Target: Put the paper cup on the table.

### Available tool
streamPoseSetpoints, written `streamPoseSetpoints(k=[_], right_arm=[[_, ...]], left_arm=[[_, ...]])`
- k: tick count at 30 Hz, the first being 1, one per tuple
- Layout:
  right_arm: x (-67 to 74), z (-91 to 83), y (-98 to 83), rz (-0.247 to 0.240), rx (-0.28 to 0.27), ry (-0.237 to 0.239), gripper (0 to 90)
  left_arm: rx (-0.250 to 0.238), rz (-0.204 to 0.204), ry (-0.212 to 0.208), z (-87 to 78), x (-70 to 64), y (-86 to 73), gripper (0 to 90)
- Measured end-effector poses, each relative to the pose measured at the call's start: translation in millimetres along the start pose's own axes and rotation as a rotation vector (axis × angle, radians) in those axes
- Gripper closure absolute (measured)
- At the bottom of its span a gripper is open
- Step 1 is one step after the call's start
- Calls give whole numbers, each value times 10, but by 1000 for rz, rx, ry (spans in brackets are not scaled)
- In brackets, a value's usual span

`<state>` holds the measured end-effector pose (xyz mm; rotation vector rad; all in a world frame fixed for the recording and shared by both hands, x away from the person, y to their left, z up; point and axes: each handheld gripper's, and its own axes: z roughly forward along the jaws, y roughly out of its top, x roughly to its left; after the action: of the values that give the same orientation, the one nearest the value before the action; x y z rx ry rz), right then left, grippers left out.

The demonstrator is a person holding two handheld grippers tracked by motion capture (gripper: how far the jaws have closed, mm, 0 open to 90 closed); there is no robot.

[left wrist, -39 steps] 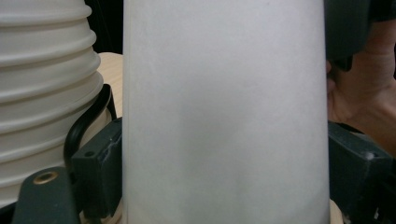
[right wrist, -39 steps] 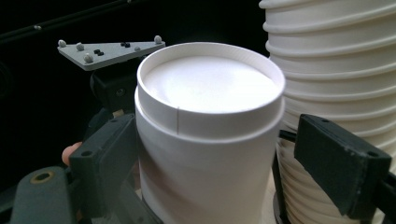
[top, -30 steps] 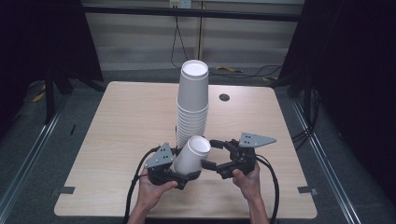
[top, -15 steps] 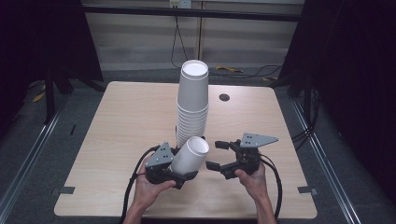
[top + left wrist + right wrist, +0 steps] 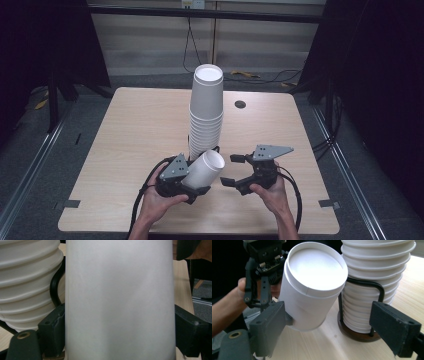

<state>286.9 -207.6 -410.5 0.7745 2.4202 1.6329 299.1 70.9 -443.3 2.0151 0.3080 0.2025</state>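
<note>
Cup clamped sideways in left gripper; right gripper released, empty.
Thin paper: light, crushable; grip mid-wall gently.

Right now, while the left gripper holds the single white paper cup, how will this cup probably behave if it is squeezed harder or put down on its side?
The paper cup looks thin-walled and empty, so it is probably very light and may dent if the left gripper squeezes harder. Its round, tapered body would likely roll in a curve if laid sideways. Its smooth wall may slip a little.
</note>
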Motion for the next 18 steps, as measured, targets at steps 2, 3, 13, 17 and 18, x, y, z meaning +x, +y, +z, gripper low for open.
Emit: streamPoseSetpoints(k=[2, 3, 13, 17, 18], right_arm=[[-12, 3, 8, -19, 28, 15, 140], [-11, 9, 10, -23, 44, 20, 140], [-26, 5, -3, -51, 102, 5, 145], [-31, 2, -6, -65, 126, -2, 144], [-32, 6, -7, -74, 138, -3, 140]], left_arm=[[12, 9, 4, -10, 3, 11, 147], [19, 6, 4, -15, 3, 16, 148], [127, 39, 13, 42, 15, 59, 148], [176, 70, -1, 109, 2, 102, 149], [185, 79, -9, 127, -2, 115, 149]])
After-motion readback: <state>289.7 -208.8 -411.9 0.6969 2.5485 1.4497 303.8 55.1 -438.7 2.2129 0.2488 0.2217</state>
